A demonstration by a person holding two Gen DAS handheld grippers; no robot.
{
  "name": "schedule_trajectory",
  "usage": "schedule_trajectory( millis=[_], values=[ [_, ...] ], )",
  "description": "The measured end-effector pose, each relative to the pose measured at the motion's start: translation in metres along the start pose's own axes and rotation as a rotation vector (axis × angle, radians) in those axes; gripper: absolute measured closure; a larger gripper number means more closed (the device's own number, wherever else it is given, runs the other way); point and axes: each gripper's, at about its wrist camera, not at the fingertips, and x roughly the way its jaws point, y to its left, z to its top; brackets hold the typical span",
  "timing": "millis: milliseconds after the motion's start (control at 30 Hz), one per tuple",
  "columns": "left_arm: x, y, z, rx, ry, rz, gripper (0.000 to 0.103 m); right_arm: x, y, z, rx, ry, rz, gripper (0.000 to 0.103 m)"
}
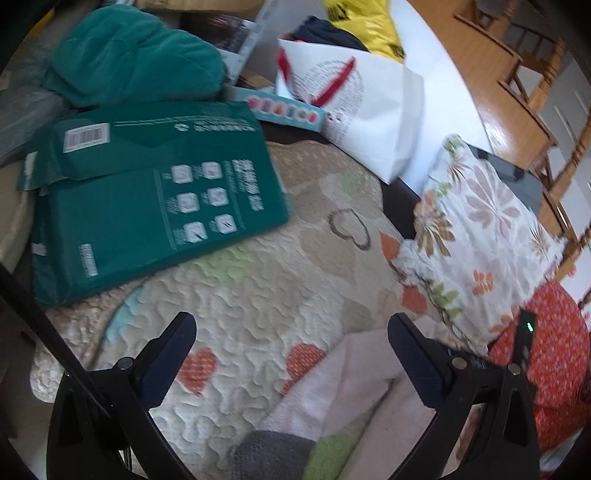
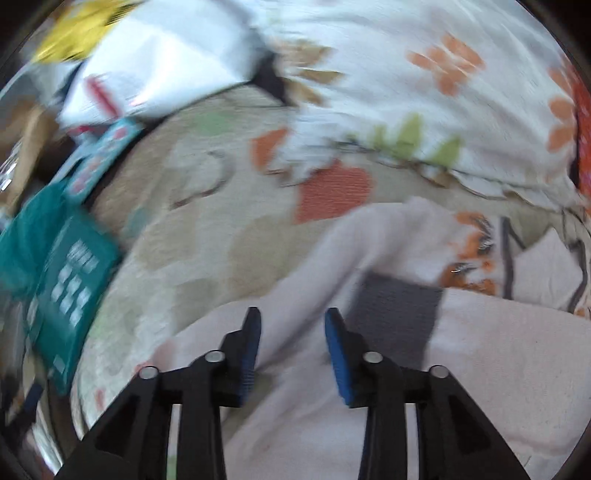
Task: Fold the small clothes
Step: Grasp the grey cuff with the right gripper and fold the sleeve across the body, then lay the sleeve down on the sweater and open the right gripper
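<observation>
A small pale pink garment (image 2: 369,258) with a grey patch (image 2: 395,314) lies on a quilted bedspread (image 1: 258,295) printed with hearts. In the left wrist view the garment (image 1: 351,384) lies at the lower middle, between and below the fingers. My left gripper (image 1: 291,332) is wide open and empty, above the quilt. My right gripper (image 2: 293,317) is open, its blue-padded fingers (image 2: 338,350) hovering just over the pink cloth; nothing is pinched between them. The right wrist view is blurred by motion.
A green plastic package (image 1: 147,206) lies on the quilt at the left, a teal plush item (image 1: 133,55) behind it. A white paper bag (image 1: 362,107) and a yellow bag (image 1: 365,26) stand at the back. A floral pillow (image 1: 476,229) lies at the right, red cloth (image 1: 554,350) beyond.
</observation>
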Motion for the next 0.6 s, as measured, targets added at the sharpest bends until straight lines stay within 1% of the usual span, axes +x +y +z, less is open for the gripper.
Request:
schedule_trajectory(
  millis=[33,67,100,133,233,367,433,500,533,567,600],
  values=[
    [-0.002,0.005,0.002,-0.018,-0.013,0.015,0.000,-0.003,0.016,-0.014,-0.039,0.027,0.061,0.062],
    [-0.005,0.012,0.004,-0.041,-0.028,0.029,0.000,-0.006,0.025,-0.024,-0.060,0.042,0.099,0.062],
    [-0.009,0.019,0.006,-0.067,-0.045,0.041,0.000,-0.007,0.034,-0.035,-0.082,0.058,0.132,0.059],
    [-0.011,0.024,0.008,-0.086,-0.055,0.047,0.000,-0.007,0.048,-0.053,-0.116,0.085,0.174,0.055],
    [-0.016,0.038,0.010,-0.140,-0.074,0.062,0.000,-0.001,0.073,-0.090,-0.170,0.136,0.236,0.054],
    [-0.016,0.042,0.007,-0.158,-0.070,0.069,0.000,0.012,0.096,-0.126,-0.199,0.170,0.281,0.054],
    [-0.014,0.040,0.006,-0.152,-0.062,0.069,0.000,0.026,0.103,-0.139,-0.171,0.199,0.313,0.054],
    [-0.012,0.038,0.005,-0.145,-0.057,0.069,0.000,0.036,0.110,-0.145,-0.161,0.204,0.300,0.053],
    [-0.011,0.037,0.004,-0.141,-0.055,0.069,0.000,0.037,0.112,-0.149,-0.170,0.186,0.283,0.052],
    [-0.011,0.035,0.004,-0.136,-0.054,0.070,0.000,0.036,0.115,-0.150,-0.187,0.172,0.267,0.054],
    [-0.011,0.033,0.003,-0.130,-0.055,0.071,0.000,0.035,0.118,-0.150,-0.195,0.174,0.267,0.075]
  ],
)
